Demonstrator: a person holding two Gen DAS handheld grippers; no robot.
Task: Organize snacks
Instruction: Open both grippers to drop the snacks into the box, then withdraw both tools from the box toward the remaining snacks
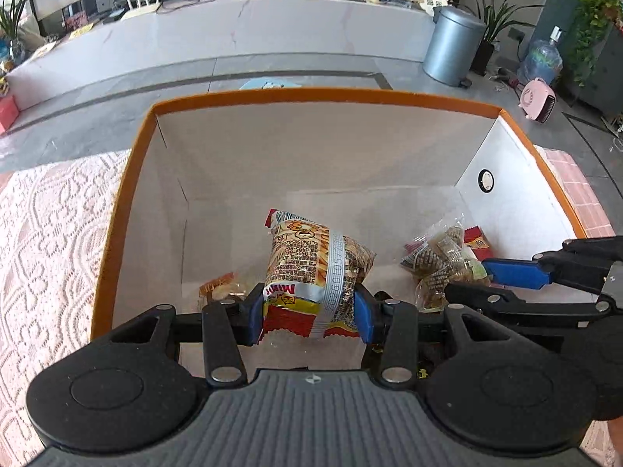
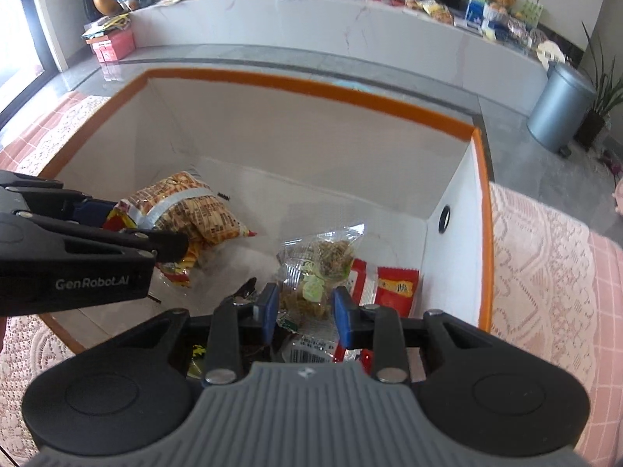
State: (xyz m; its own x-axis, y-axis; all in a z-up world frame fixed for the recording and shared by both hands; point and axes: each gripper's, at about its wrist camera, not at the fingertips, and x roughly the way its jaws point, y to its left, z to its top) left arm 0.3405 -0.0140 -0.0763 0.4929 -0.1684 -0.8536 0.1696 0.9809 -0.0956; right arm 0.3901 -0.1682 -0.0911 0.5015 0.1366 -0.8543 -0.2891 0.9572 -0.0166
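A white box with an orange rim (image 1: 311,95) stands on the table, and both grippers reach into it. My left gripper (image 1: 310,317) is shut on a yellow and red snack bag (image 1: 311,260), whose lower end is pinched between the blue pads. My right gripper (image 2: 307,313) is shut on a clear packet of brownish snacks (image 2: 323,260). That packet (image 1: 440,268) and the right gripper (image 1: 469,278) also show in the left wrist view. Red packets (image 2: 393,288) lie in the box's right corner. The left gripper (image 2: 148,229) and its bag (image 2: 187,210) show at the left.
A pink lace tablecloth (image 1: 50,233) lies around the box (image 2: 311,85). A small packet (image 1: 222,288) sits on the box floor at left. Beyond are a tiled floor, a grey bin (image 1: 451,46), a pink heater (image 1: 539,99) and a long white counter (image 1: 233,35) with more snacks.
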